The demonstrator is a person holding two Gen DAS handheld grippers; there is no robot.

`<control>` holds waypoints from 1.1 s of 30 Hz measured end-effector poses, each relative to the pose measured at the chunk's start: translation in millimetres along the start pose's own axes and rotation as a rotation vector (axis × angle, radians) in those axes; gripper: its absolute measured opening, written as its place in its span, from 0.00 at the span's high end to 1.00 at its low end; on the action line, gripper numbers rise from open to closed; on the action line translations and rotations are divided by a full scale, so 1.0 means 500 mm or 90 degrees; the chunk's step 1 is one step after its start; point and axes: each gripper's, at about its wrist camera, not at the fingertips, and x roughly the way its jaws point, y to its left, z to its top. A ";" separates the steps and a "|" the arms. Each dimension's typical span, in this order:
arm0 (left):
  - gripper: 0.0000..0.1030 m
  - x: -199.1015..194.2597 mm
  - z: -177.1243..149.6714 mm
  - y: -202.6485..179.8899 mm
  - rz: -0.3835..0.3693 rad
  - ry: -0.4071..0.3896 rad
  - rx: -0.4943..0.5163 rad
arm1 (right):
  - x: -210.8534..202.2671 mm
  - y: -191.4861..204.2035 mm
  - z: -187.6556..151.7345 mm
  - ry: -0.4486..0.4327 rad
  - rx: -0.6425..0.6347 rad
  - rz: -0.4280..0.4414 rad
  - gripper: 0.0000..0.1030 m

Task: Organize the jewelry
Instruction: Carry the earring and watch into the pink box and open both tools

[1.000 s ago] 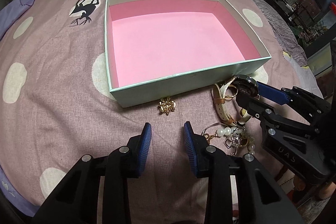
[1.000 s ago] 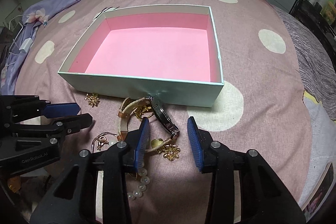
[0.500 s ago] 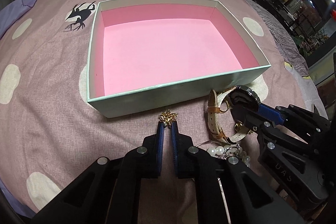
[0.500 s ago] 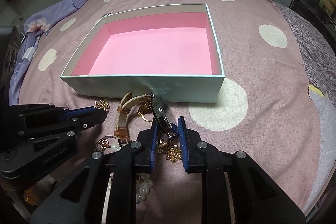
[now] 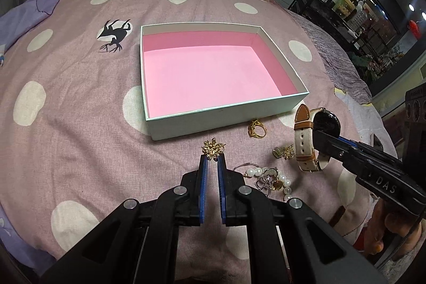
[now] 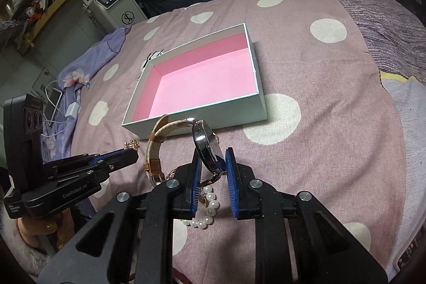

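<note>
A mint box with a pink lining sits open on the spotted bedcover. My left gripper is shut on a gold flower brooch and holds it above the cover, in front of the box. My right gripper is shut on a wristwatch by its dark case; the tan and white strap hangs off it in the air. A pearl bracelet, a gold ring and a small gold piece lie on the cover.
A phone with charger cables lies on a purple sheet at the bed's left edge. A trolley of bottles stands beyond the bed at the right. A white machine stands behind the bed.
Both grippers have risen from the cover: the left lifted the gold brooch, the right lifted the watch off the jewelry pile. The gold ring under the watch now shows.
</note>
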 end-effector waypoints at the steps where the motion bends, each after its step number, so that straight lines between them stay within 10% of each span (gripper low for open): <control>1: 0.93 -0.005 0.002 0.001 0.001 -0.003 0.003 | -0.006 -0.001 0.003 -0.004 0.003 0.006 0.83; 14: 0.92 0.002 0.126 -0.004 0.025 -0.056 0.047 | 0.014 0.055 0.109 -0.049 -0.068 0.000 0.88; 33: 0.93 0.113 0.164 0.029 0.069 0.006 0.036 | 0.175 0.074 0.182 0.011 -0.178 -0.139 0.88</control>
